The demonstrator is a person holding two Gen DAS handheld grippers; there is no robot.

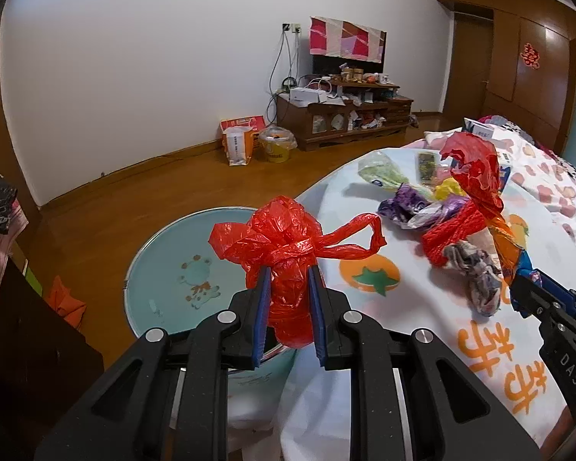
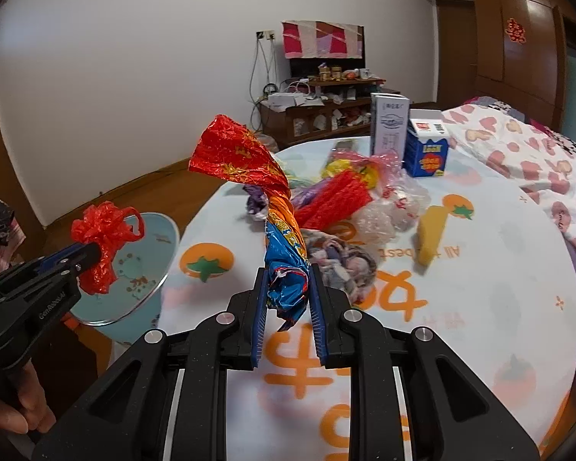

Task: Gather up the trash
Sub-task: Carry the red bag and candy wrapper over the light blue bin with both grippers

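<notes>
My left gripper [image 1: 288, 272] is shut on a knotted red plastic bag [image 1: 284, 246] and holds it over the round light-blue bin lid [image 1: 172, 269] beside the table; the bag also shows in the right wrist view [image 2: 103, 238]. My right gripper [image 2: 288, 274] is shut on a twisted red, orange and blue foil wrapper [image 2: 276, 207] and holds it upright above the table; it also shows in the left wrist view [image 1: 476, 176]. More trash lies on the round table [image 2: 499, 288]: a red mesh piece [image 2: 334, 199], crumpled clear plastic [image 2: 391, 207], a crumpled printed paper [image 2: 345, 261], a yellow piece [image 2: 432, 234].
A blue carton [image 2: 428, 150] and a tall white box [image 2: 388, 126] stand at the table's far side. A bed with a heart-pattern cover [image 2: 537, 169] lies to the right. A cluttered TV cabinet [image 1: 341, 111] and bags [image 1: 242, 142] stand by the far wall.
</notes>
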